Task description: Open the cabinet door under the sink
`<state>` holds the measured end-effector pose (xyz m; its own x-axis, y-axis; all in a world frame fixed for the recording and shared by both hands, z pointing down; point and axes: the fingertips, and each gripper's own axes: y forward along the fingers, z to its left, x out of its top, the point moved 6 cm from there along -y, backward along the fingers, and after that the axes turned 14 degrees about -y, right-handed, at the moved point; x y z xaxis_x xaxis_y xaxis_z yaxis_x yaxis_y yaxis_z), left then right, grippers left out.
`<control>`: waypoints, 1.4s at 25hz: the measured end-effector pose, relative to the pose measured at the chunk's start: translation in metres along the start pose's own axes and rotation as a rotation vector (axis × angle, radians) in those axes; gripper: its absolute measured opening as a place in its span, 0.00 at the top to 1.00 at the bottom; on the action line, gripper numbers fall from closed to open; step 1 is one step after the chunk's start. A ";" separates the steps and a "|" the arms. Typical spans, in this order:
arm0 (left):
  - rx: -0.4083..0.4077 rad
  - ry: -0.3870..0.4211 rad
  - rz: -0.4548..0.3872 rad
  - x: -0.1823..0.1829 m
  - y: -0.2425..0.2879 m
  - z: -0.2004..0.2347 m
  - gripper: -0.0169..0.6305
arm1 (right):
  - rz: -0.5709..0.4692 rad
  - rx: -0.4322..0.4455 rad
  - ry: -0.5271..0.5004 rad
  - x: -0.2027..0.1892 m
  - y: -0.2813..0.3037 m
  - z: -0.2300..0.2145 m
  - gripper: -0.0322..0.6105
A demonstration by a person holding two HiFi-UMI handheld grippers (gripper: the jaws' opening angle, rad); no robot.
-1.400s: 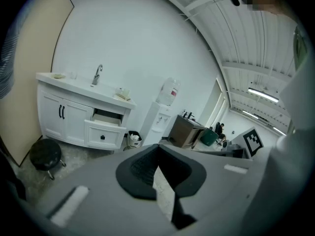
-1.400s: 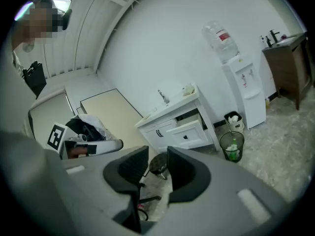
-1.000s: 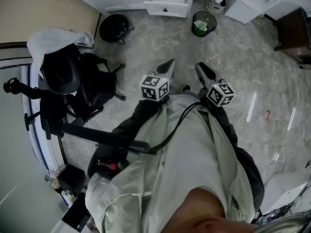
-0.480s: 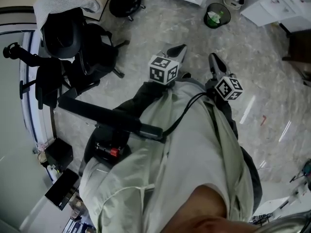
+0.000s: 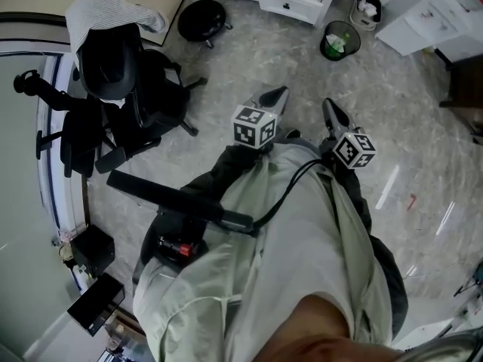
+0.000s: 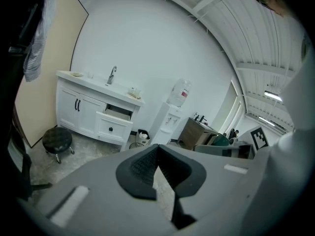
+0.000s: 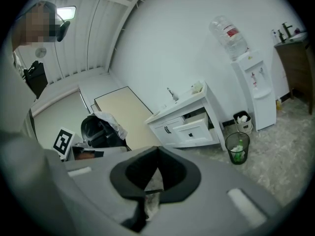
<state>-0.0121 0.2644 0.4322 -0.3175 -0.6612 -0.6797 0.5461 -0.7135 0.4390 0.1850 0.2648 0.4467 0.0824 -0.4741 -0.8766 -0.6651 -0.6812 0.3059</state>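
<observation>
- Pale marble-pattern floor [image 5: 423, 111] lies between you and the white sink cabinet [image 6: 86, 124], which stands at the far wall, well apart from both grippers.
- Its door [image 6: 69, 112] under the sink, with dark handles, looks shut. The drawer [image 6: 110, 127] just beside it is pulled out.
- Your left gripper [image 6: 157, 149] has its jaws together, and nothing is between them.
- Your right gripper [image 7: 157, 154] has just been closing its jaws. They are now together too, on nothing.
- Progress, as I judge it: nothing of the task is done yet. You must walk to the cabinet, spread one pair of jaws, take a door handle and pull the door outward.
- Writing: I can read no brand. The bottle [image 7: 229, 36] on the water dispenser carries a red label, too small to read. The cubes [image 5: 255, 125] on your grippers show only black-and-white square markers.
</observation>
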 end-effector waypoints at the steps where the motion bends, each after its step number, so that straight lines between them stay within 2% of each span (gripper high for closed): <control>1: -0.001 -0.002 0.001 0.000 0.000 0.000 0.96 | 0.000 -0.003 0.002 0.000 -0.001 0.000 0.95; 13: -0.034 0.016 0.042 -0.002 0.010 -0.006 0.96 | -0.011 -0.056 0.031 -0.002 -0.013 -0.006 0.95; 35: -0.044 0.012 0.037 0.004 0.012 -0.001 0.96 | -0.003 -0.055 0.039 -0.001 -0.006 -0.007 0.95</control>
<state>-0.0062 0.2530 0.4347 -0.2871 -0.6838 -0.6708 0.5913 -0.6775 0.4376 0.1942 0.2657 0.4480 0.1135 -0.4926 -0.8628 -0.6229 -0.7118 0.3245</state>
